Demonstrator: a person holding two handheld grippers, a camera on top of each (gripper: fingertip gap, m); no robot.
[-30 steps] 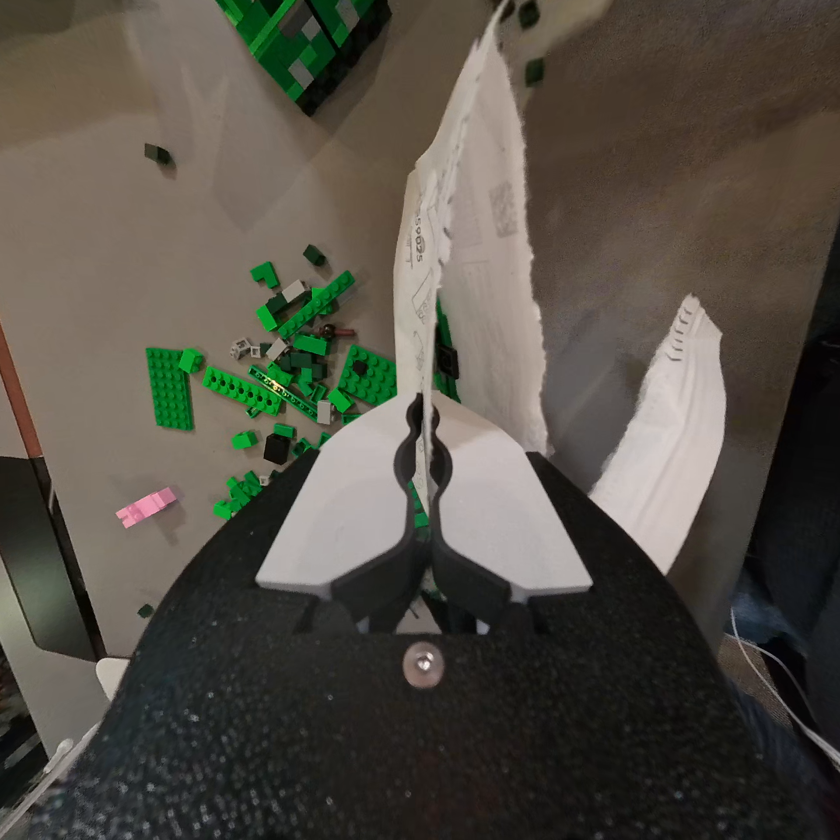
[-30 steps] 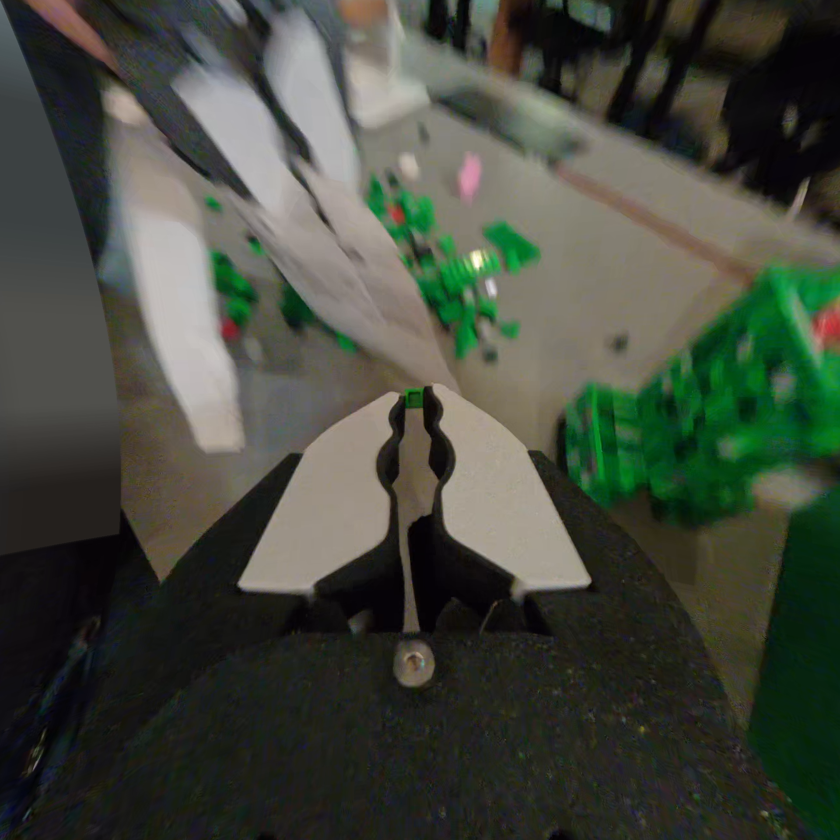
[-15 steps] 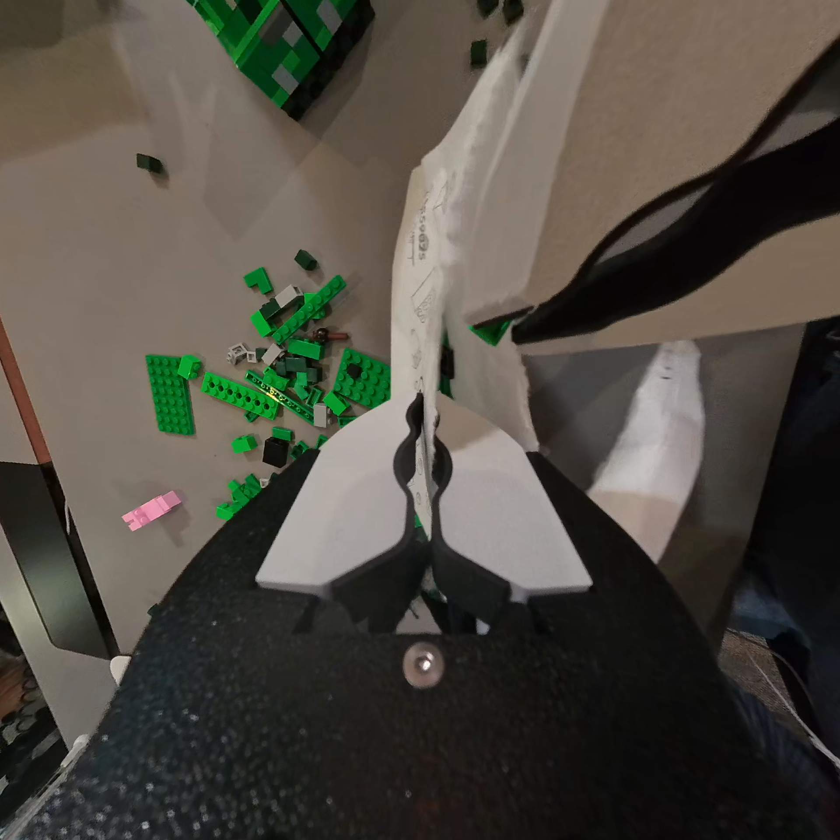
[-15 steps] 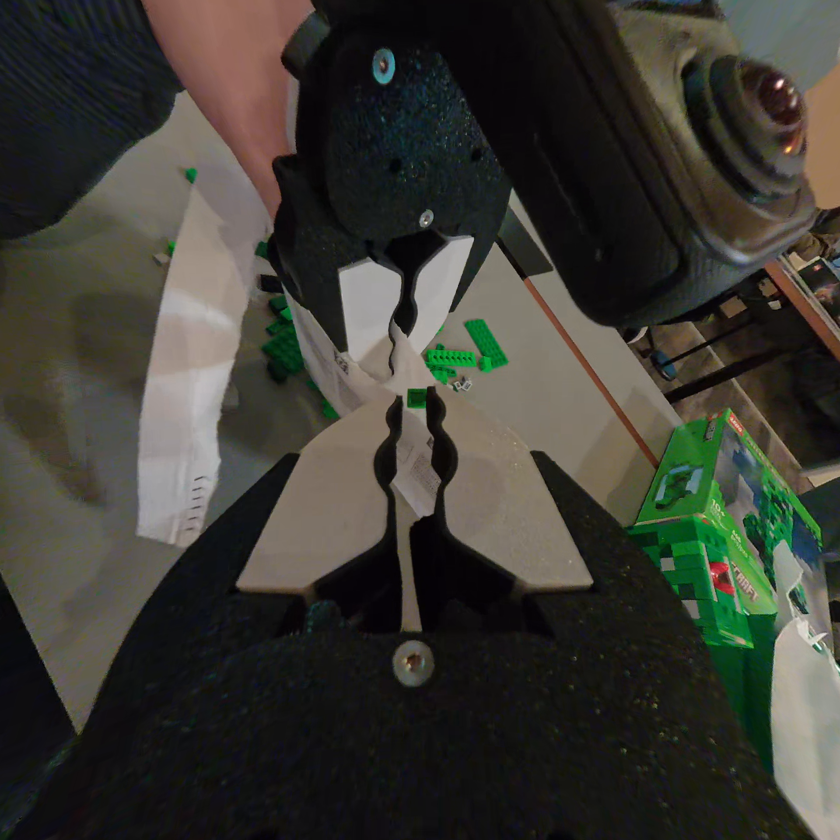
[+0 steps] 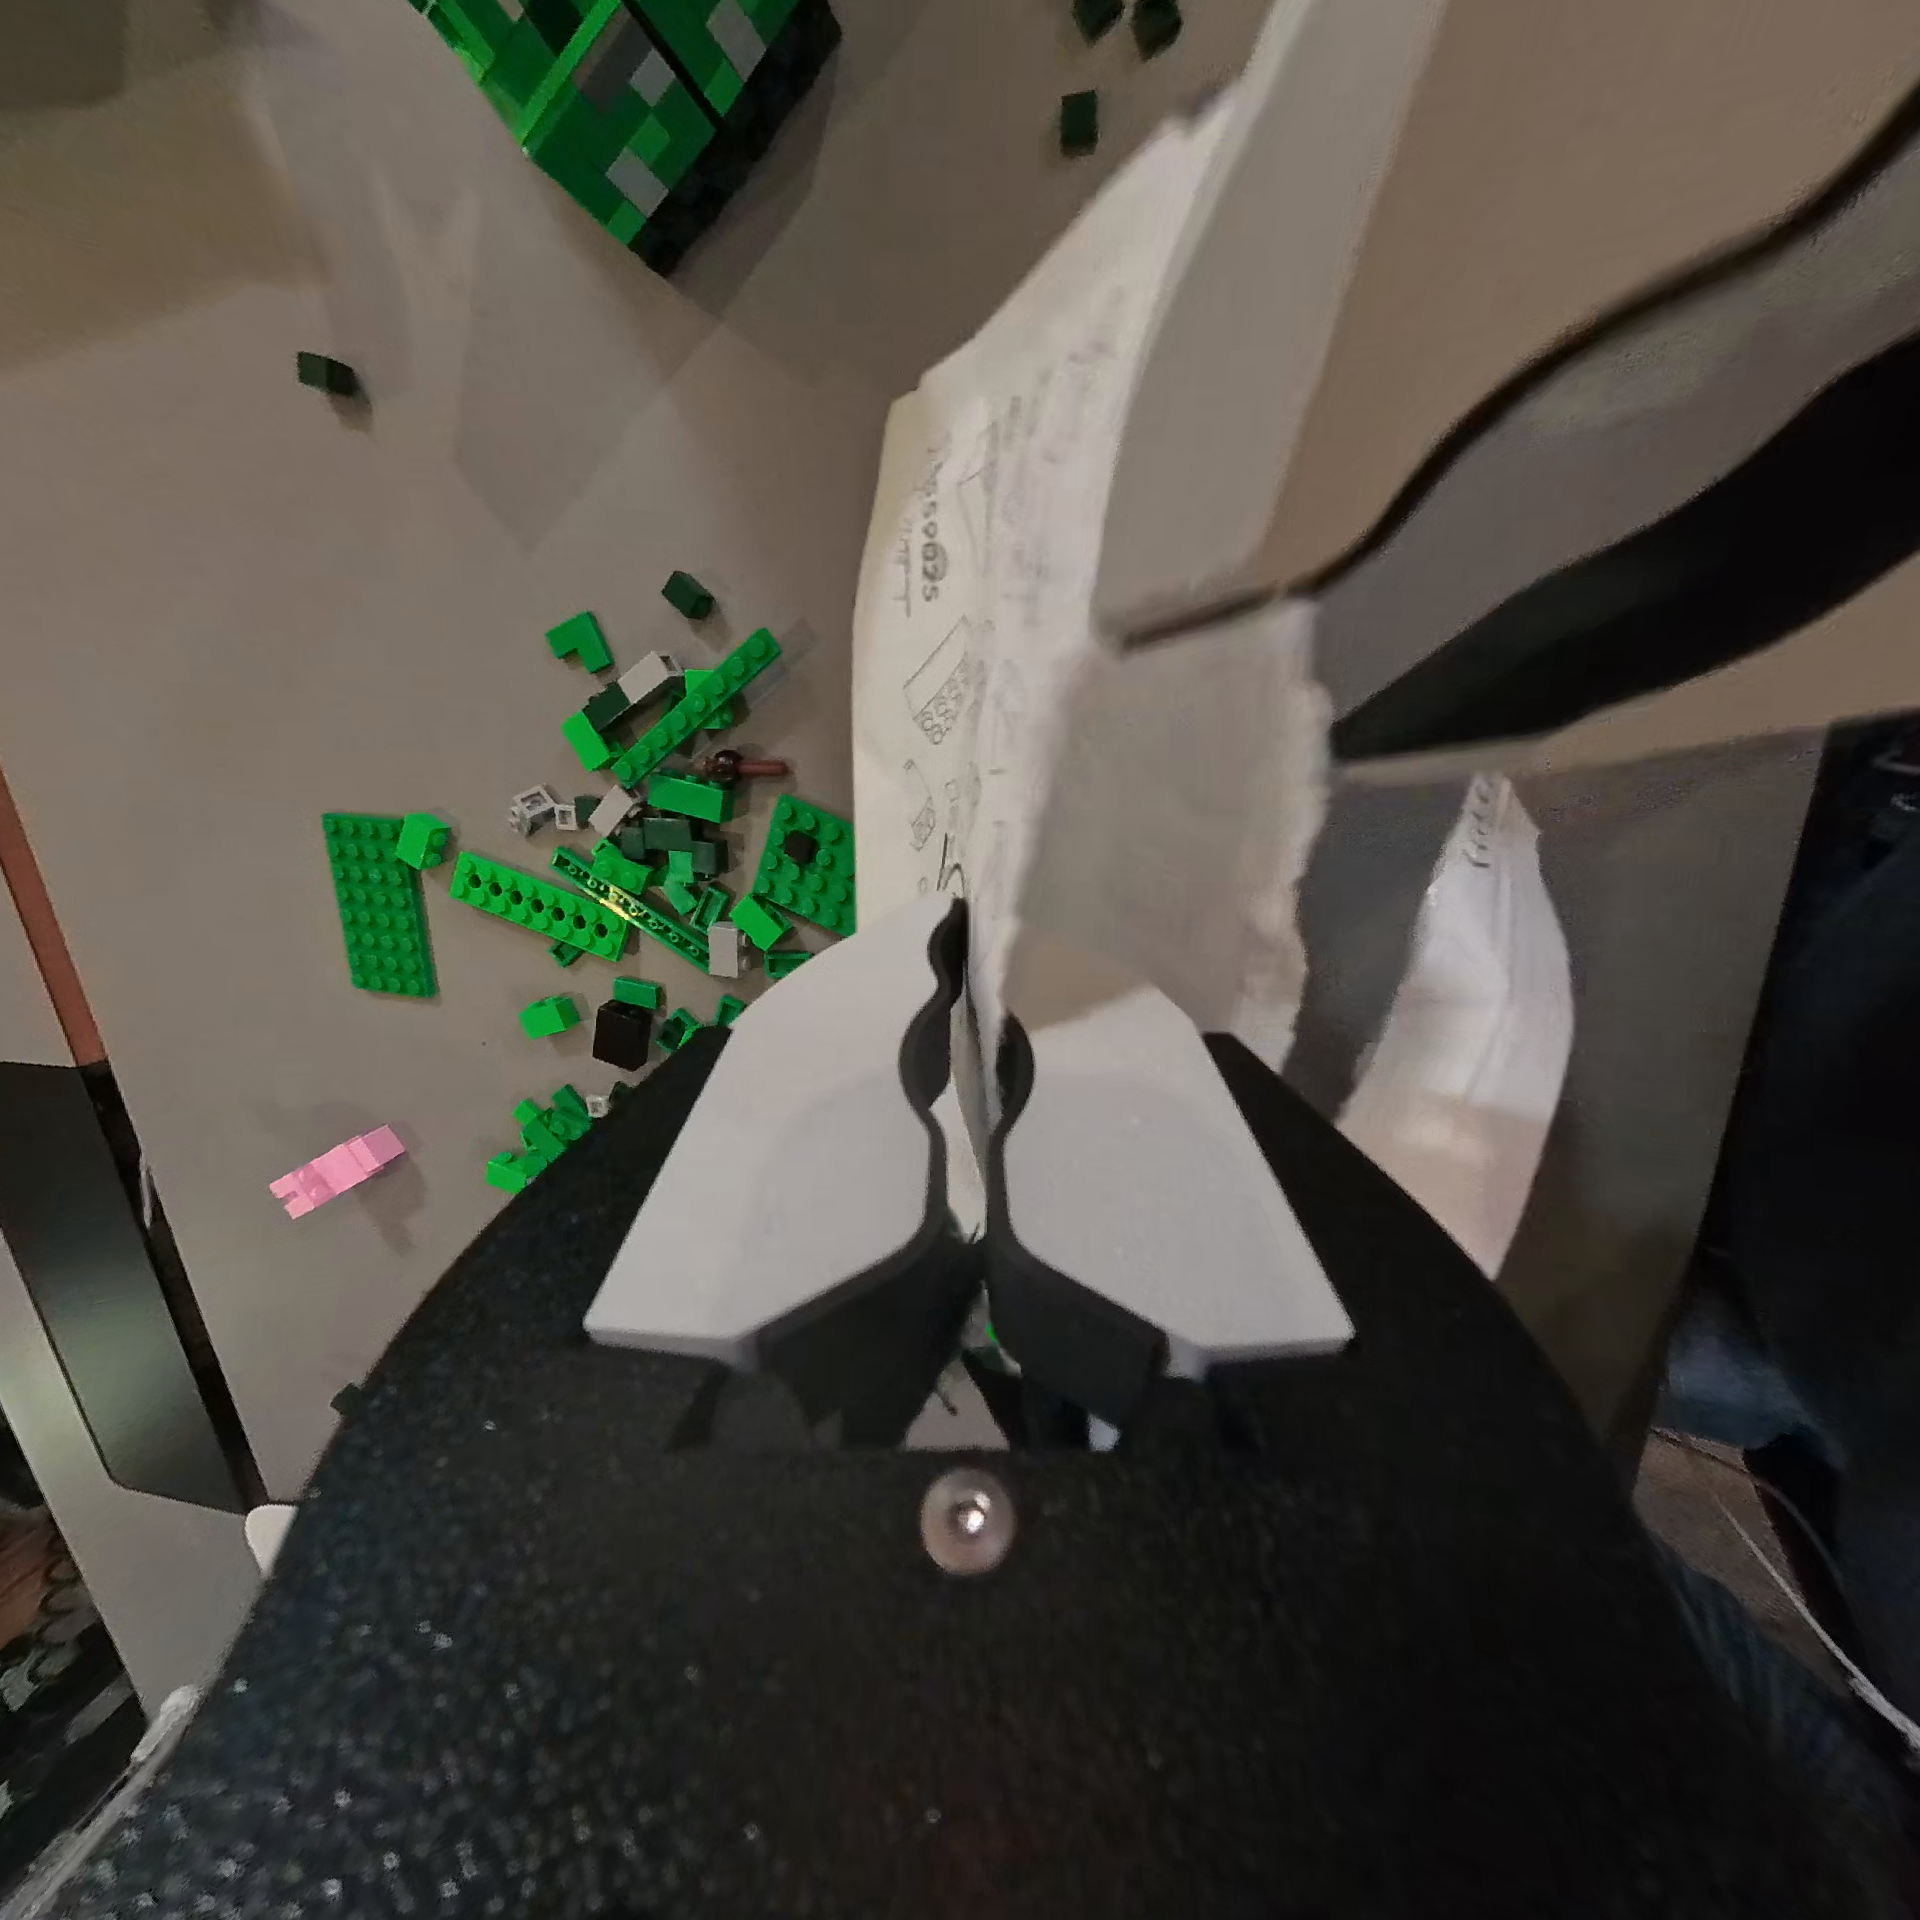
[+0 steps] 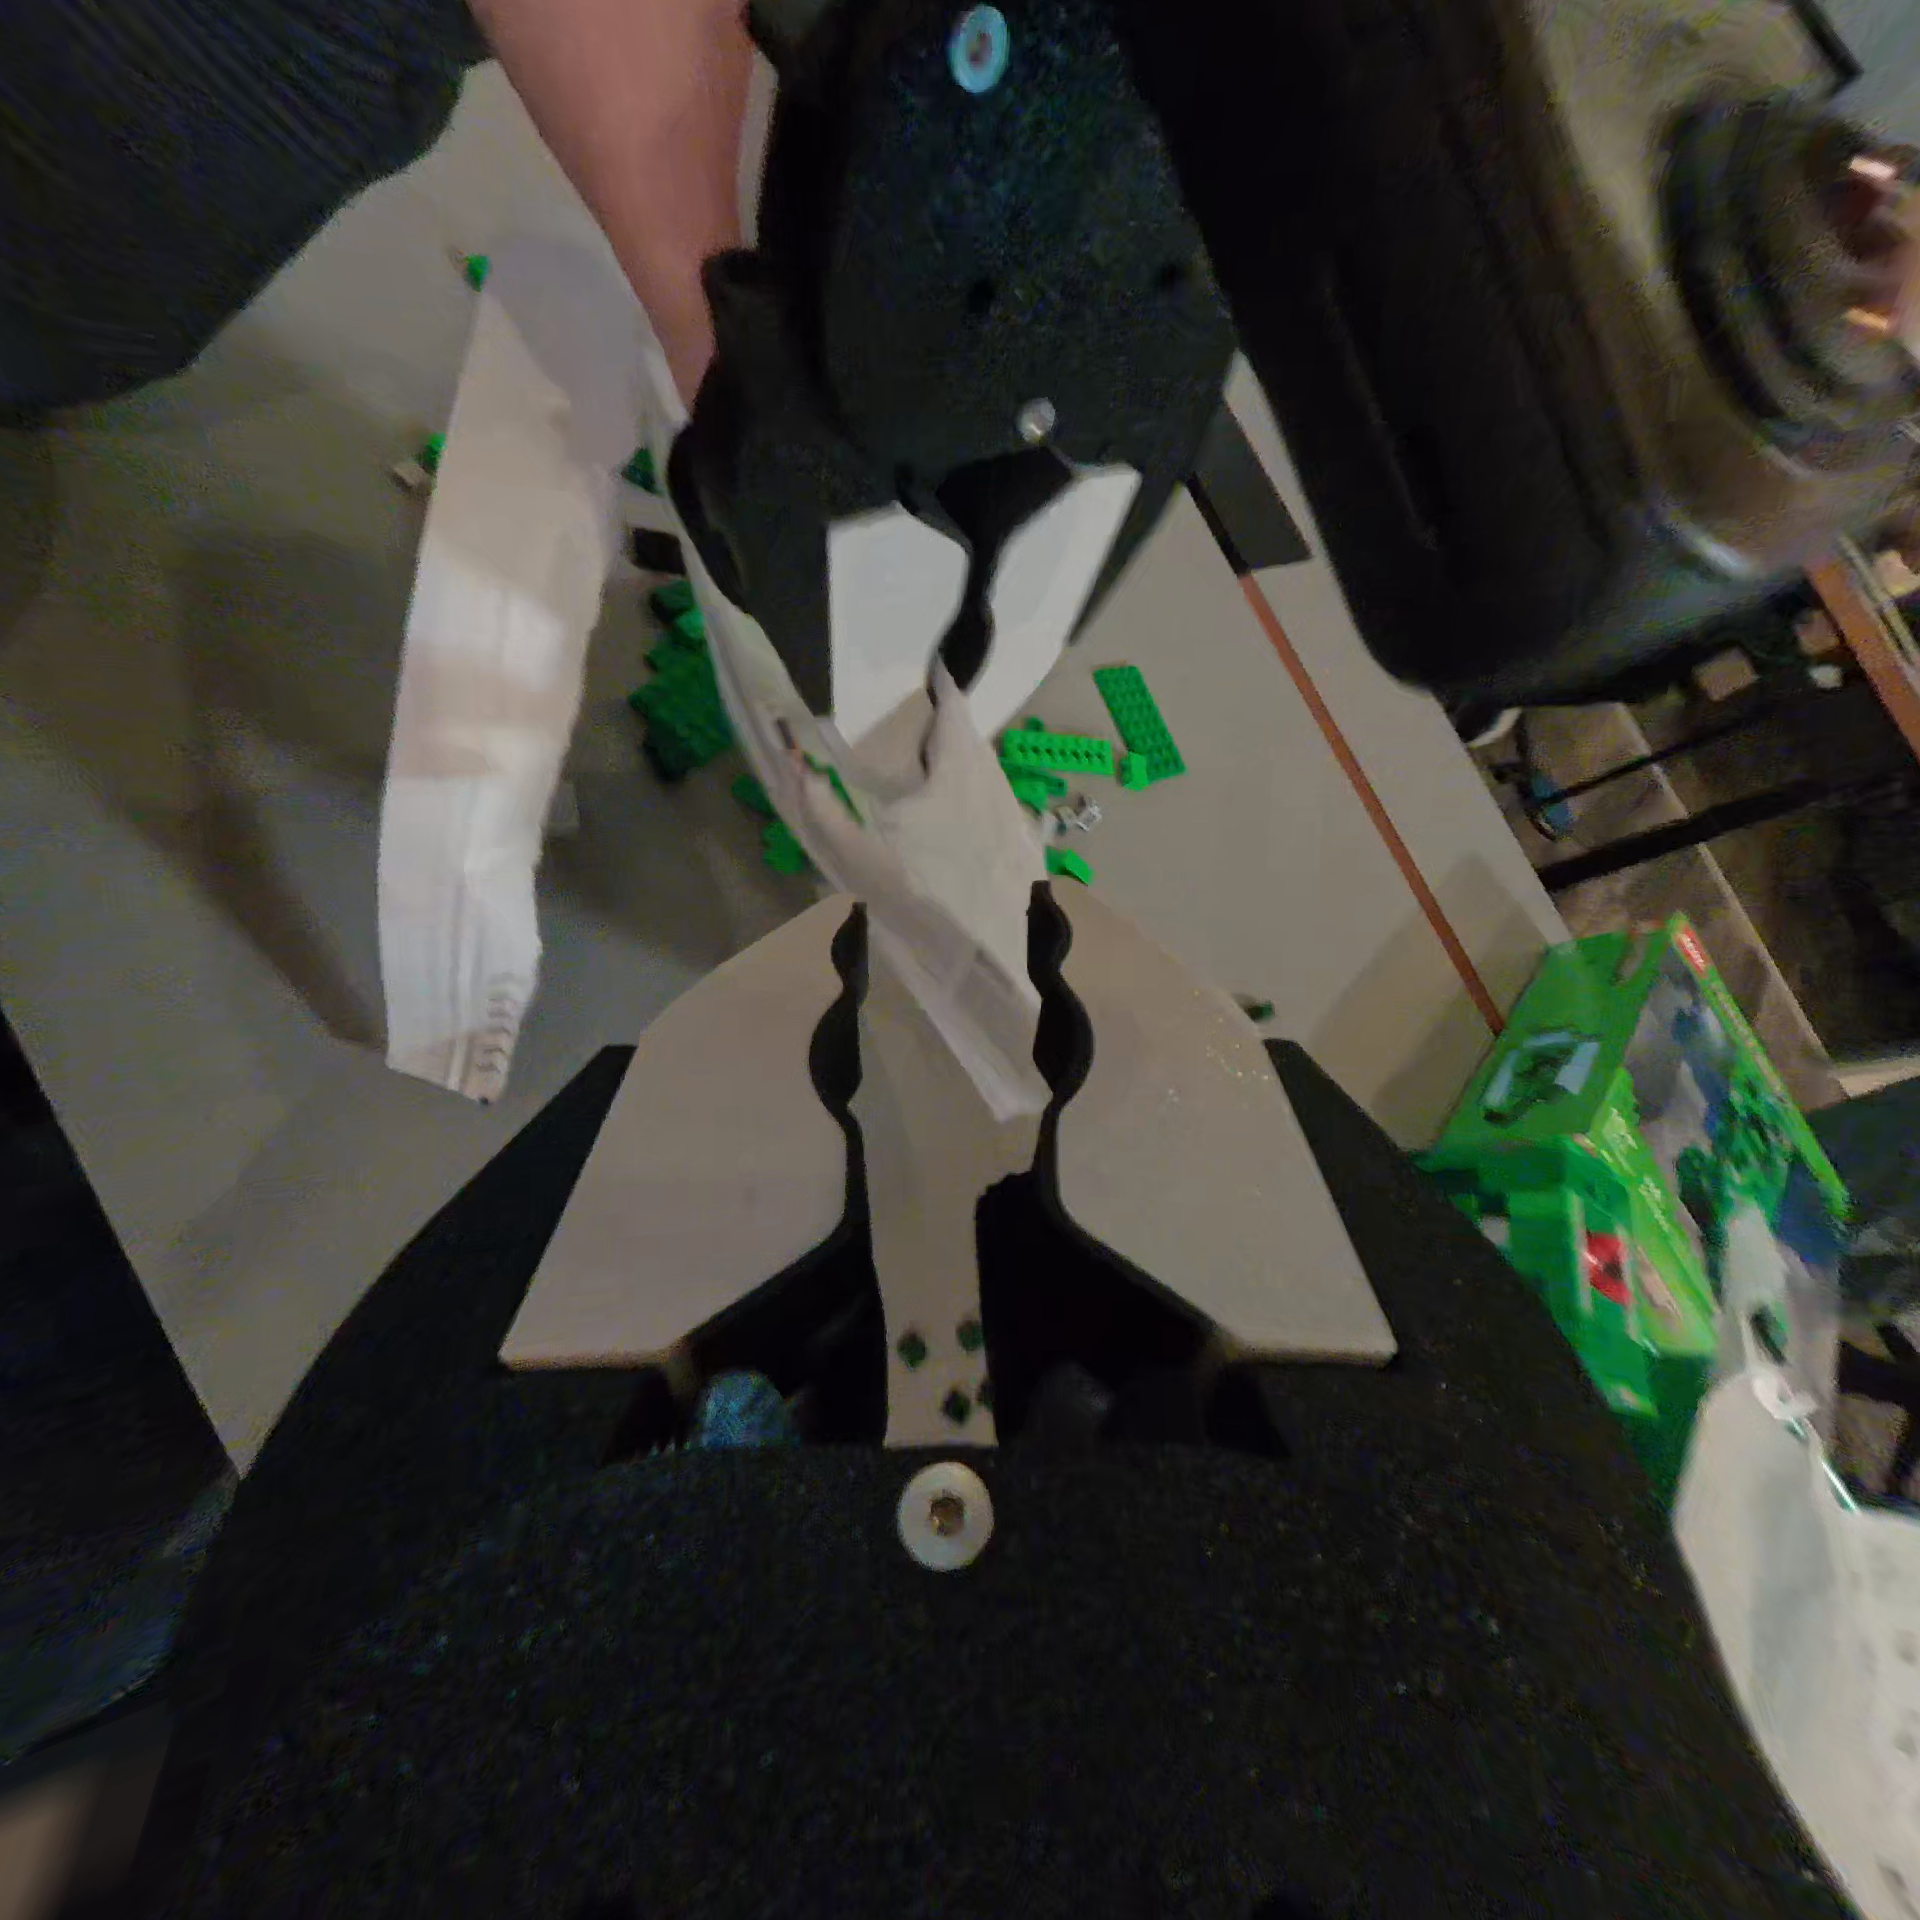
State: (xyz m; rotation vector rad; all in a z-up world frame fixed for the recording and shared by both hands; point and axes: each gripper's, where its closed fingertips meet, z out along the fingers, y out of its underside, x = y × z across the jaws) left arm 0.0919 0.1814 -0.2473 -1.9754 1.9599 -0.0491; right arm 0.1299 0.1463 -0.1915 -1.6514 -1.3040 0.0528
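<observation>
Torn white paper bag, printed with line drawings, held up above a grey table; lower edge pinched tight between the closed fingers of the left gripper. Seen also from the right wrist view as a crumpled strip running from the left gripper down into the gap of the right gripper. Right gripper part open, fingers at a narrow spread, with the paper lying loosely between them and resting against the right-hand pad; whether pressed there, cannot tell. Right gripper visible in the left wrist view only as a blurred pale and black shape at upper right, close against the paper.

Second white strip of paper hanging just beside the first, curled, with a row of small perforations near its end; same strip at the left of the right wrist view.

On the table below: a scatter of green bricks, among them a flat green plate and a long green beam with holes; a black brick; a pink piece well apart to the left. Built green and black block model at the far edge. Green toy box at lower right in the right wrist view. Bare forearm and dark sleeve behind the left gripper.
</observation>
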